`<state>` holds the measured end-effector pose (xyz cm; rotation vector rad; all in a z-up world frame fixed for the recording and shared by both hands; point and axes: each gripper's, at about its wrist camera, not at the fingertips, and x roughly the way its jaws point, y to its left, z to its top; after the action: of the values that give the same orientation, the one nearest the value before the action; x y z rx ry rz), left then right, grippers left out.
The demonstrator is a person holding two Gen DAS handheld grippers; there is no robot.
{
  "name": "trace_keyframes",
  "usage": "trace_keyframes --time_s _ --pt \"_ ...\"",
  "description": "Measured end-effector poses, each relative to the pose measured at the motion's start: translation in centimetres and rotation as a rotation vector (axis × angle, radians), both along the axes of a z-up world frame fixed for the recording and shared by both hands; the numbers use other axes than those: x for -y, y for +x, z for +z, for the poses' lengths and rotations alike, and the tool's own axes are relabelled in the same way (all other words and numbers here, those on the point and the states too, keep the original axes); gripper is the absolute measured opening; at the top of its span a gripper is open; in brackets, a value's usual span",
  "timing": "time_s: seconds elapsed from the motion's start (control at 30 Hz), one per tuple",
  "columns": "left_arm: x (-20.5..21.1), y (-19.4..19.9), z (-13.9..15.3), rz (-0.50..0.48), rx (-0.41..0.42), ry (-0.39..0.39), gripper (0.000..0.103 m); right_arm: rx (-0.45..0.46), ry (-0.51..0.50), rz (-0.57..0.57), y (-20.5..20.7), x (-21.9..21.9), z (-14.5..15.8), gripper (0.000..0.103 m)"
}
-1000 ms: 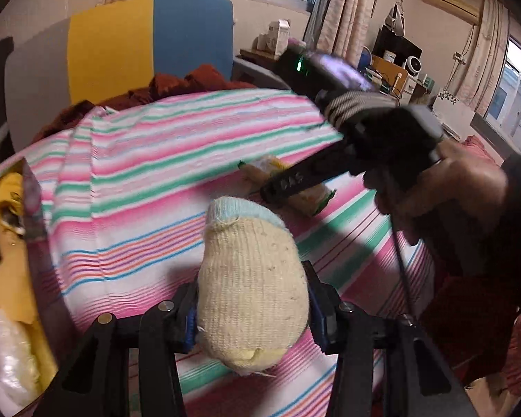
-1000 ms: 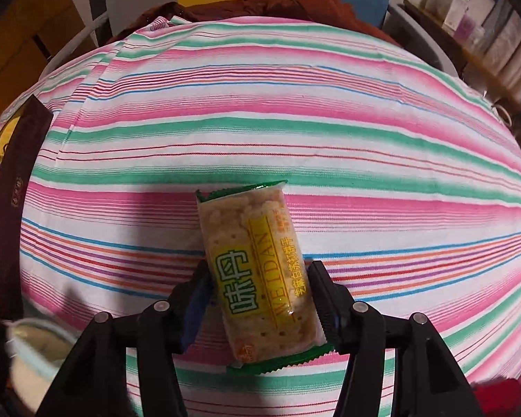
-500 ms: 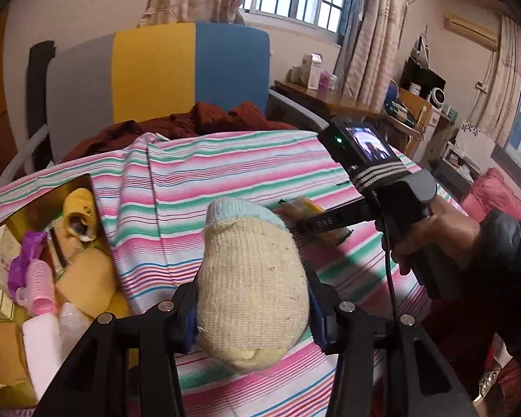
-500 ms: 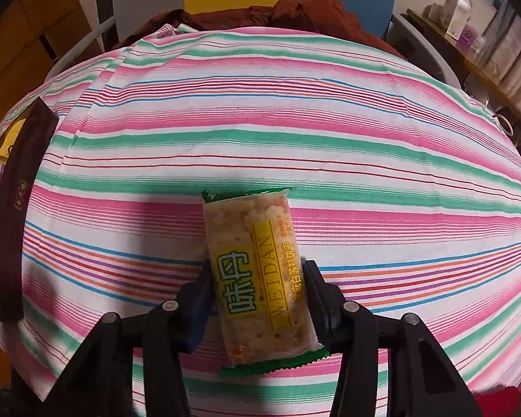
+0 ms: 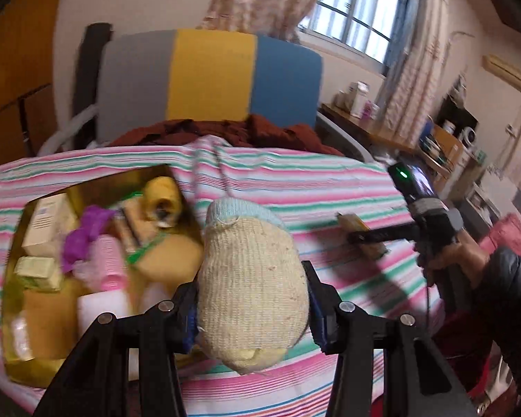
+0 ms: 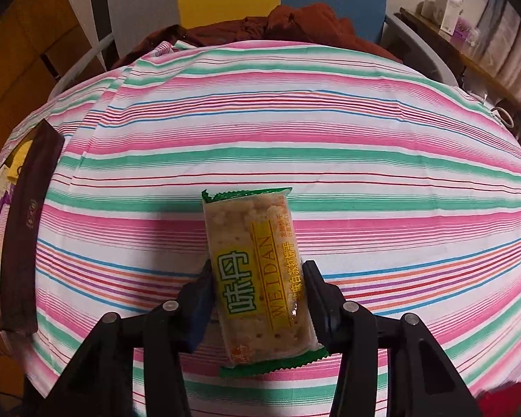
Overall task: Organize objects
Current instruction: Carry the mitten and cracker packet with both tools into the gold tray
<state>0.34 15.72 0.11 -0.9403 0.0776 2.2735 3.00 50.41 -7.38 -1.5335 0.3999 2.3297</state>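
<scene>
A rolled cream sock (image 5: 250, 288) with a light-blue cuff is clamped in my left gripper (image 5: 251, 299), held above the striped cloth beside an open gold box (image 5: 97, 182) of small items. My right gripper (image 6: 257, 278) is shut on a green-edged cracker packet (image 6: 257, 271), both pads pressing its sides low over the cloth. From the left wrist view the right gripper (image 5: 364, 238) shows at the right with the packet (image 5: 352, 220) in its tips, a hand on the handle.
The gold box holds a yellow roll (image 5: 161, 194), pink curlers (image 5: 106, 260), a purple item (image 5: 83, 232) and small cartons. A dark brown lid (image 6: 24, 243) stands at the cloth's left edge. A chair back (image 5: 208, 73) and brown clothing (image 6: 295, 21) lie beyond the striped cloth (image 6: 364, 160).
My left gripper carried the sock up and leftward, bringing the gold box into view. The right jaws closed in onto the cracker packet while that hand stayed nearly in place.
</scene>
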Motion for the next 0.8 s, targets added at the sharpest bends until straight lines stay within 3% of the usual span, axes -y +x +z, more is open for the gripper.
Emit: trace_keyframes --time_s 0.13,0.23,0.47,0.6,0.8 --pt "4.7 -1.5 0.8 0.115 -0.031 0.007 0.049 -0.003 -0.014 0.041 0.0 1.3 1.1 0.049" --pt "7.8 -2.8 0.6 0.202 -0.013 0.02 0.049 -0.062 -0.052 0.073 -0.8 3.1 3.0 0.049" --pt "13.6 -4.6 -1.3 0.361 0.026 0.013 0.049 -0.213 -0.14 0.278 -2.1 13.4 7.3 0.049" --pt "14.7 -5.1 -1.9 0.381 0.04 0.018 0.049 -0.271 -0.185 0.356 -3.4 18.5 8.1 0.049" --pt "14.0 -6.1 -2.3 0.35 0.043 0.018 0.049 -0.296 -0.201 0.368 -6.3 23.4 7.1 0.051"
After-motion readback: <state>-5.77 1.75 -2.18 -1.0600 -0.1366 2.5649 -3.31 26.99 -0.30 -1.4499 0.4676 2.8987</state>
